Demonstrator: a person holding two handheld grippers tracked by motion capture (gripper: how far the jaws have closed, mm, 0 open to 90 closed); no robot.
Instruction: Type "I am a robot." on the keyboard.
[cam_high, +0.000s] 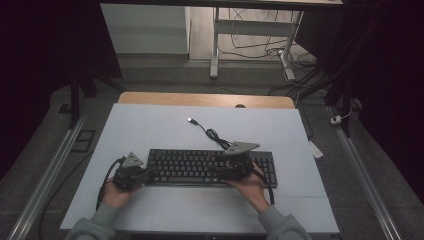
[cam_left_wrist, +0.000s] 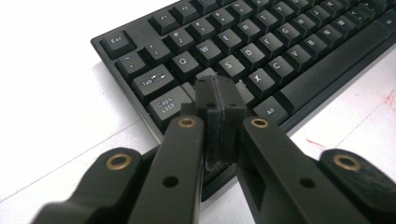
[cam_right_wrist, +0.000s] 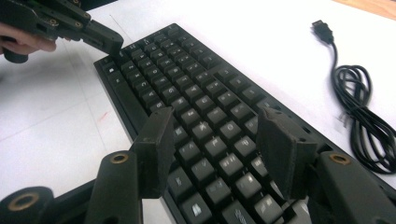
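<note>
A black keyboard (cam_high: 200, 167) lies across the white table top (cam_high: 165, 125), and its cable (cam_high: 215, 135) curls back to a loose USB plug (cam_high: 191, 120). My left gripper (cam_high: 150, 175) is at the keyboard's left end. It is shut, and its joined tips (cam_left_wrist: 219, 93) rest over the keys (cam_left_wrist: 233, 65) beside Caps Lock. My right gripper (cam_high: 225, 169) hovers low over the right half of the keyboard (cam_right_wrist: 201, 116), pointing along it. It (cam_right_wrist: 215, 121) is open, with nothing held between its jaws. The left gripper (cam_right_wrist: 105, 42) also appears at the far end in the right gripper view.
The coiled cable (cam_right_wrist: 359, 121) and USB plug (cam_right_wrist: 322, 25) lie on the table behind the keyboard. A wooden table edge (cam_high: 205, 99) runs along the back. Beyond it are desk legs (cam_high: 215, 45) and loose wires on the floor. Faint red marks (cam_left_wrist: 387, 98) show on the table.
</note>
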